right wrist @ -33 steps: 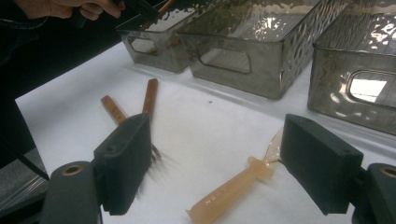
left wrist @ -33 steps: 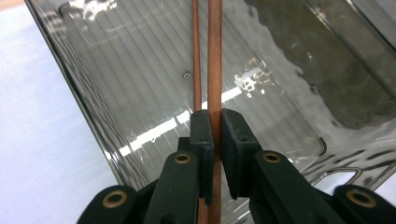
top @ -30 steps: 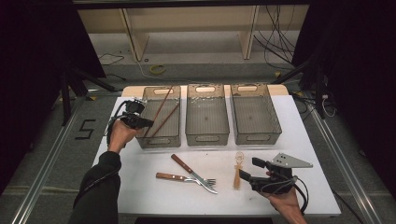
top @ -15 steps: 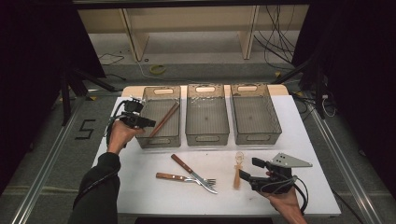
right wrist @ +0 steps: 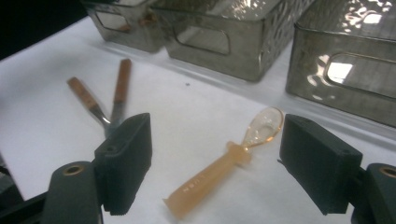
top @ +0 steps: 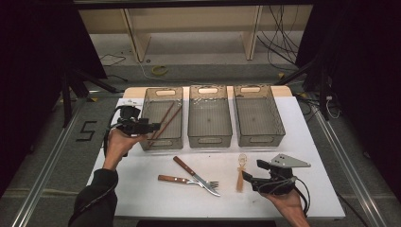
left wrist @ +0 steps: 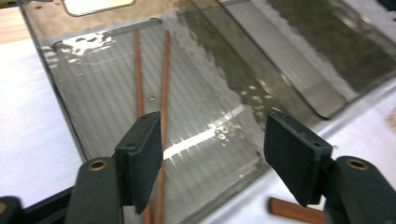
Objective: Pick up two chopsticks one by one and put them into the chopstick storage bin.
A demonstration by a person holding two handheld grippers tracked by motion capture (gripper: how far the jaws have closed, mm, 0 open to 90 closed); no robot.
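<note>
Sorting cutlery: left gripper (top: pixel 152 126) spread, just opened over chopsticks (left wrist: pixel 163 79) in left-end bin (top: pixel 162 92); right gripper (right wrist: pixel 212 163) spread astride spoon (right wrist: pixel 224 163), best closed squarely on handle.

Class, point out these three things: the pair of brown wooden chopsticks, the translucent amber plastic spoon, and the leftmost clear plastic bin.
Brown wooden chopsticks (left wrist: pixel 138 70), left gripper view, mid-shaft.
Translucent amber plastic spoon (right wrist: pixel 212 175), right gripper view, handle.
Leftmost clear plastic bin (top: pixel 162 92), high view, far handle wall.

I see black jaw pads (left wrist: pixel 140 158) with brass-rimmed screw holes, a grey triangular plate (top: pixel 287 161), black cables, a dark sleeve (top: pixel 94 201).
</note>
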